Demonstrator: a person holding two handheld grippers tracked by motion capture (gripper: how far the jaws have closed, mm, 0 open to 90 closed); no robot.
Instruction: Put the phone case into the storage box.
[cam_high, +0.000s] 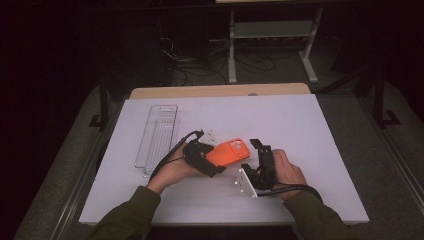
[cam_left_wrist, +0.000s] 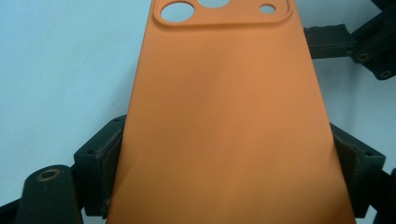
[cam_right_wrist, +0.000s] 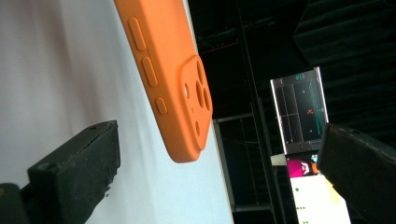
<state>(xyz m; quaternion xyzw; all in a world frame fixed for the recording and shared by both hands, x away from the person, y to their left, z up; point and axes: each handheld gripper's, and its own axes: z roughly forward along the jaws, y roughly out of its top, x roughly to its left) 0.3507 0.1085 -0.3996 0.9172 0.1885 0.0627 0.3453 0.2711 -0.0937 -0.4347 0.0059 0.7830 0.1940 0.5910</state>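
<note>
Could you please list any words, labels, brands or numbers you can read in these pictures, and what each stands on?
None can be read.
Orange silicone phone case: plain, no brand or lettering.
Clear plastic tray: no marking visible.
Lit screen in the dark background: coloured marks, too small and blurred to read.

No readable text, label, brand or number in any of my views. Orange phone case (cam_left_wrist: 229, 121) in my left claw: plain surface, no logo or print, camera cutouts only. Lit screen (cam_right_wrist: 301, 112) far behind my right claw: lines and small marks, too small to read. Pale sheet (cam_right_wrist: 317, 198) below it: dots, nothing legible. Clear tray (cam_high: 157, 137) on white table (cam_high: 300, 125): unmarked.
</note>
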